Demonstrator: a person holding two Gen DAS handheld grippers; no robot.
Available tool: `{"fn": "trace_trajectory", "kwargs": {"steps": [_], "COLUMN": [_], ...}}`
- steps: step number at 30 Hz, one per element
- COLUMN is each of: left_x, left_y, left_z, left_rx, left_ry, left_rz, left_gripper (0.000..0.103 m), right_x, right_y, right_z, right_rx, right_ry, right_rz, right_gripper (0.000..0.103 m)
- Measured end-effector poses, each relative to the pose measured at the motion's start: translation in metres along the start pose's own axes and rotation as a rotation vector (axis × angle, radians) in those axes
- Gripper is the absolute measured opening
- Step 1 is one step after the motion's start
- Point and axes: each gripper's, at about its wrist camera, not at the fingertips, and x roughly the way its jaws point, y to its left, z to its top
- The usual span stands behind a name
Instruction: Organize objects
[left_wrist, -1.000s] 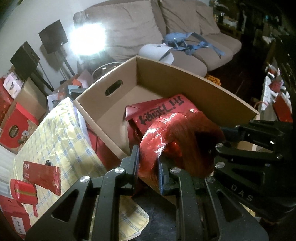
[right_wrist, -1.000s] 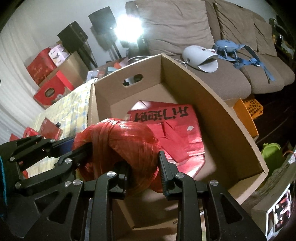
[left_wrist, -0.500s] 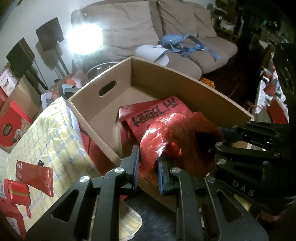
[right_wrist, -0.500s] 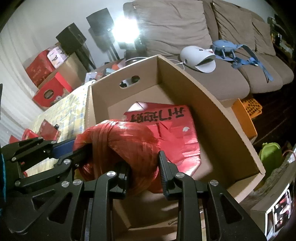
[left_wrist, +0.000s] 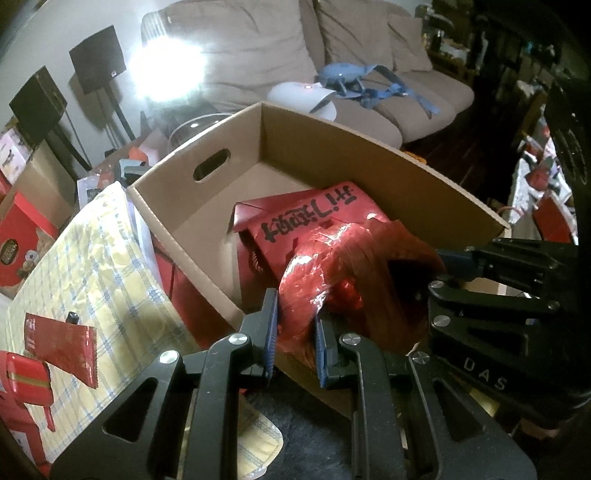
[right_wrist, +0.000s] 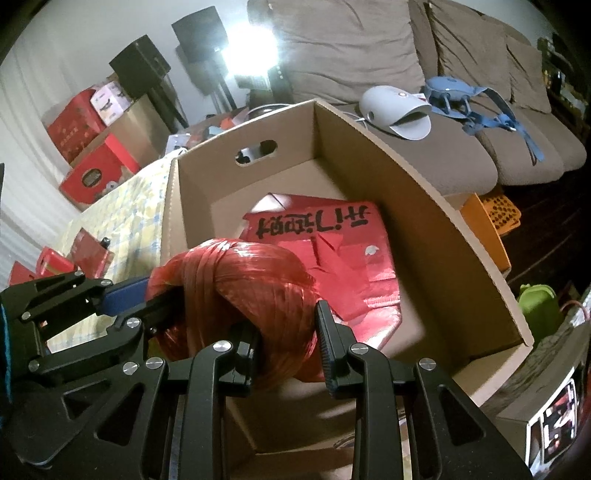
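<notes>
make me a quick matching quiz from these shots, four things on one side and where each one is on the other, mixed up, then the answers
Things:
1. red twine ball
2. red paper with black writing
3. white helmet-like shell
4. red packet

Places:
A. on the sofa seat
B. on the yellow checked cloth
C. flat on the cardboard box floor
D. clamped between both hand-held grippers at the box's near edge

Pairs: 1-D, 2-C, 3-A, 4-B
</notes>
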Motion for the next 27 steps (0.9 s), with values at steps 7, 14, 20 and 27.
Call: {"fn": "trace_trajectory", "kwargs": {"steps": [7,14,20,27], "left_x": [0.009,0.014,0.017,0.02], "left_y": [-0.004,-0.004,-0.005,-0.004], "left_z": [-0.003,-0.004,-0.006,-0.008], "left_rx": [0.002,-0.001,-0.001,-0.015], "left_ry": [0.024,0.036,0.048,0.056], "left_rz": [-0.002,-0.009,-0.01,-0.013], "left_gripper": [0.016,0.016,0.016,0.016], "right_x": [0.007,0.009,0.014,0.017], "right_y": [0.0,0.0,0.0,0.002], "right_z": [-0.003,-0.004,-0.006,-0.009], "right_rx": [-0.014,-0.013,-0.021,-0.037], "right_ry": [0.04,0.051,0.076,0.097], "right_rz": [-0.027,-0.035,-0.042,-0.057], "right_gripper": [0.027,0.027,0.027,0.027]}}
